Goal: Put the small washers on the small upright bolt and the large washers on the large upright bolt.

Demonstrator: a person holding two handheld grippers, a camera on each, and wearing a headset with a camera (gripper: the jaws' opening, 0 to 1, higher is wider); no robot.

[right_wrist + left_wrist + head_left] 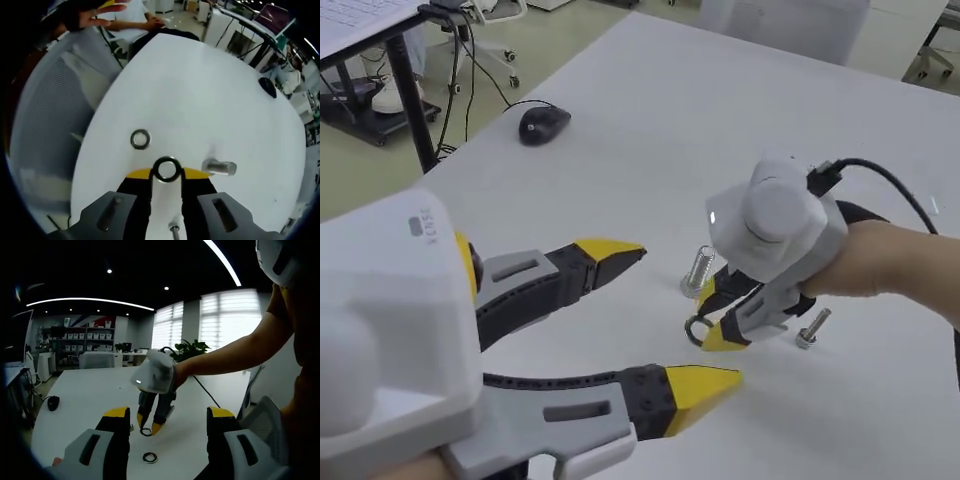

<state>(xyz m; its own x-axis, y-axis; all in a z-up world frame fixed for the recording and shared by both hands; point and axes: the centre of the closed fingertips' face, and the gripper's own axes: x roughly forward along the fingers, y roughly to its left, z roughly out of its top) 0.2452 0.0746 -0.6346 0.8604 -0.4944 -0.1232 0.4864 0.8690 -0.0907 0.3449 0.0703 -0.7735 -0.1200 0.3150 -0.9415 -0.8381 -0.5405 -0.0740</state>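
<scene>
My right gripper point(715, 318) is shut on a dark washer point(697, 331), which it holds low over the white table point(650, 130). Just beyond that washer the large bolt point(698, 270) stands upright. The small bolt point(812, 328) stands to the right of the gripper. In the right gripper view the held washer point(166, 169) sits between the yellow fingertips, the large bolt point(219, 166) is to its right, and a second washer point(140, 139) lies flat ahead. My left gripper point(692, 313) is open and holds nothing. In its own view the right gripper point(150, 426) hangs over a loose washer point(149, 457).
A black mouse point(542, 124) lies far back on the table's left side. A desk leg and cables point(420, 120) stand past the table's left edge. A mesh chair point(55, 115) stands beside the table, and a person sits beyond it.
</scene>
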